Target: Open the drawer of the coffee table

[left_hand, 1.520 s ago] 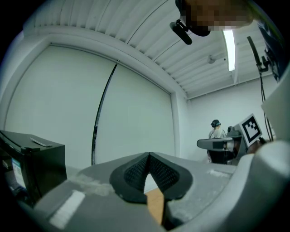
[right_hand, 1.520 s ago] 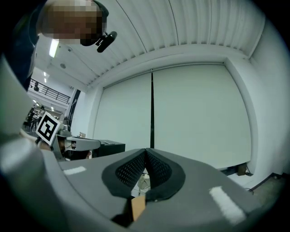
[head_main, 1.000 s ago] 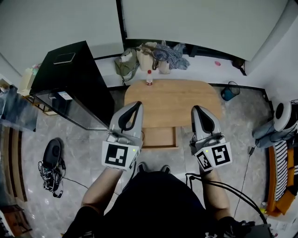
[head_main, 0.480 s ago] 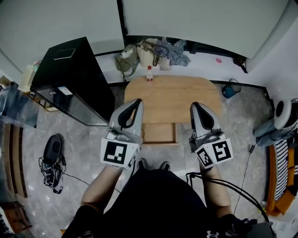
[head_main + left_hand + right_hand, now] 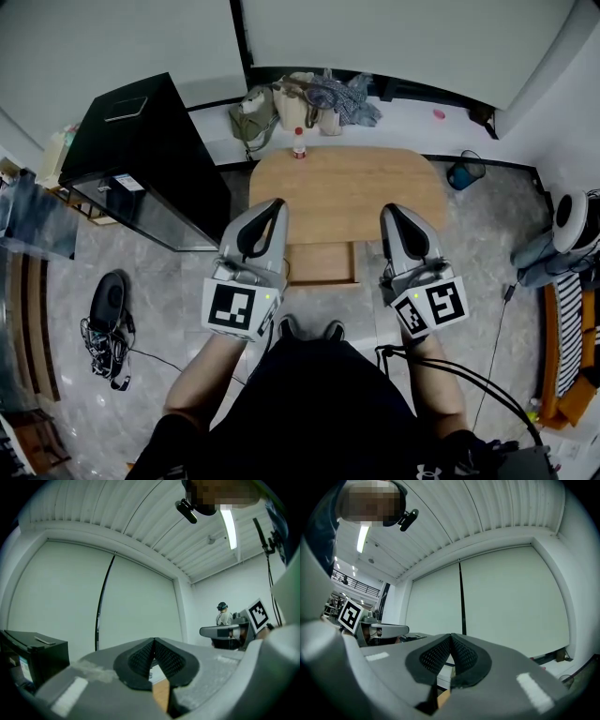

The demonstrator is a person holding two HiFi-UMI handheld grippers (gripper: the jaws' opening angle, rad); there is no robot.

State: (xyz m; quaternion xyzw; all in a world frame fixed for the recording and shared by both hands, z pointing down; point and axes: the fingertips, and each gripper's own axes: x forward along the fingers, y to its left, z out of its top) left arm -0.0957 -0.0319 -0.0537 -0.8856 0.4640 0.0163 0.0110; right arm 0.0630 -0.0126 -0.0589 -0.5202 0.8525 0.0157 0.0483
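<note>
Grippers: two. The left gripper and the right gripper are held side by side and well apart, both pointing over the near edge of the table.
Jaw state: on each gripper the ribbed pads are pressed together at the tip, with nothing pinched between them.
Coffee table: one. The coffee table has a light wooden top with rounded corners and sits straight ahead of the person.
Drawer: one. The drawer stands out from the table's near side, between the two grippers and touching neither. Its inside looks like bare wood, though the view is too small to be sure.
On the table: one small bottle with a red cap, upright at the far edge.
Feet: two shoes, just short of the drawer front.
Left side: one black cabinet, close to the table's left end, with a narrow strip of floor between them.
Far side: a heap of bags against the wall, behind the bottle.
Right side: one blue bin near the table's far right corner.
Floor: a tangle of cables well to the left of the person.
Open room: grey tile lies free in front of the drawer and to the right of the table.
</note>
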